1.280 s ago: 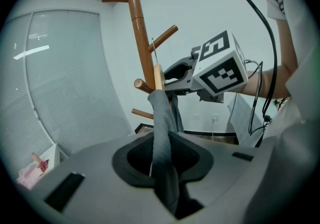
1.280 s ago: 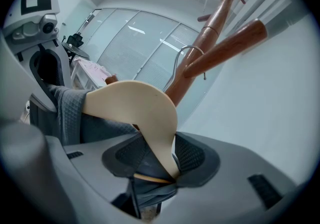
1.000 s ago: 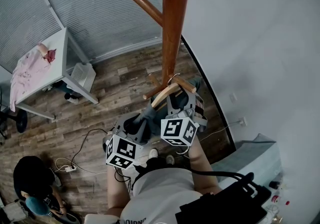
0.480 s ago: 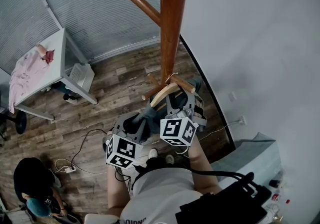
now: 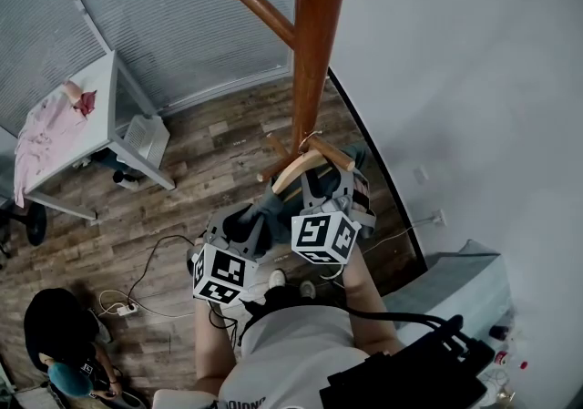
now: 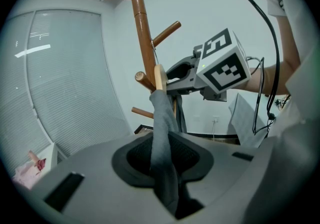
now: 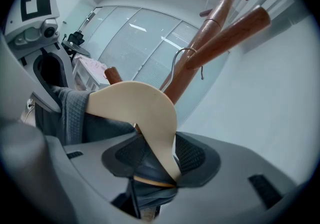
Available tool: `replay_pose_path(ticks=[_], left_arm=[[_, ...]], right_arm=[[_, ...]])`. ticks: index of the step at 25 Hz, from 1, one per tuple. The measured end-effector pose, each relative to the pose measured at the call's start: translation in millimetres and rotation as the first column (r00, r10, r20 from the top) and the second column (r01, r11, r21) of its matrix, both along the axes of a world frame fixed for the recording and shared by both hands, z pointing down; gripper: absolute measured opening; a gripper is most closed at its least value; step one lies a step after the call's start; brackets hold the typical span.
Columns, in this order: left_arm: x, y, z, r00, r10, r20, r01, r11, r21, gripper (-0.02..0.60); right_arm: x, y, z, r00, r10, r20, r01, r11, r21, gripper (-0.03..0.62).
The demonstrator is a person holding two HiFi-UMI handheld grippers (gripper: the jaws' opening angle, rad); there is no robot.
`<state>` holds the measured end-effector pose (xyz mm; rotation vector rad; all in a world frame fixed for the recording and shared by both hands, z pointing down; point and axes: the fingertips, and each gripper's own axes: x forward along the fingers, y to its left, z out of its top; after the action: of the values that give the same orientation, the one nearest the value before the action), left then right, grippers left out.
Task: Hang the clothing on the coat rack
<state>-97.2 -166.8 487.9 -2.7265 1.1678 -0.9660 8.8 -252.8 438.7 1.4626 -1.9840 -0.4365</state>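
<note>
A grey garment [image 5: 267,207] hangs on a pale wooden hanger [image 5: 293,170]. The hanger's wire hook [image 7: 183,56] loops over a lower peg [image 7: 227,31] of the brown coat rack [image 5: 311,52], close to the pole. My right gripper [image 5: 324,187] is shut on one arm of the hanger [image 7: 142,108], with dark cloth pinched under it. My left gripper [image 5: 249,221] is shut on a fold of the grey garment [image 6: 163,138], lower and to the left. In the left gripper view the cloth runs up to the hanger [image 6: 159,77] beside the rack pole [image 6: 142,38].
A white table [image 5: 107,93] with pink cloth [image 5: 50,125] stands at the far left by the blinds. A person [image 5: 56,325] crouches on the wooden floor at lower left, near cables [image 5: 137,293]. A white wall and a grey box [image 5: 465,293] lie to the right.
Hardly anything differs. Both grippers, the hanger and the garment stay at the lower peg, shifted by only a trifle.
</note>
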Motion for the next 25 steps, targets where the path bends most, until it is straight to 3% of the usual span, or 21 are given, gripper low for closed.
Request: replay_pose_path(ticks=[15,25], left_arm=[[1,2,-2,0.999,-0.036,-0.038,0.036,0.999,0.013,0.084],[1,5,-18,0.993,-0.040,-0.110,0.044,0.998,0.038,0.089]], right_arm=[[0,10,-5,1.000,-0.021,0.024,0.020,1.000,0.013,0.232],[3,15,-11,0.999,-0.016,0.032,0.015,0.999,0.033,0.230]])
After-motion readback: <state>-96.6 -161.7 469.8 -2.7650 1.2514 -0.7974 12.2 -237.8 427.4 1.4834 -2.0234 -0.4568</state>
